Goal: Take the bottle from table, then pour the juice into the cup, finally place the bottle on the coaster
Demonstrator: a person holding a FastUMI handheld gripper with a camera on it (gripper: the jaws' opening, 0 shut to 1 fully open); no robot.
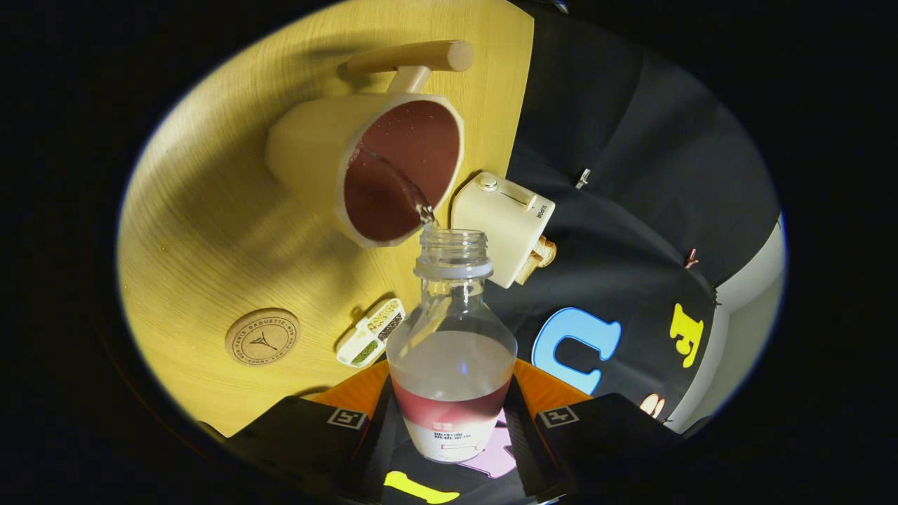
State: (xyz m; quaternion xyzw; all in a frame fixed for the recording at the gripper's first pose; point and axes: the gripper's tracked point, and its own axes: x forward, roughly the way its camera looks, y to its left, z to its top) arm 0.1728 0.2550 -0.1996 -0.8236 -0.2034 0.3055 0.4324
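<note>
Bottle [452, 351] clamped between both fingers [351, 421], its open mouth at the cup's [365, 168] rim

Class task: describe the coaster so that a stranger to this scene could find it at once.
Start at the wooden table, where the gripper has its fingers shut on a tilted bottle pouring into the cup. The coaster lies flat beside a small compartmented box. It alone is a round wooden disc with a stamped ring.

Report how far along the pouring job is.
Done: the bottle is off the table, clamped between the hand-held gripper fingers, cap off. In hand: it is tilted, a thin stream running from its mouth into the cup. Left: finishing the pour and setting the bottle on the round coaster, which sits bare.
</note>
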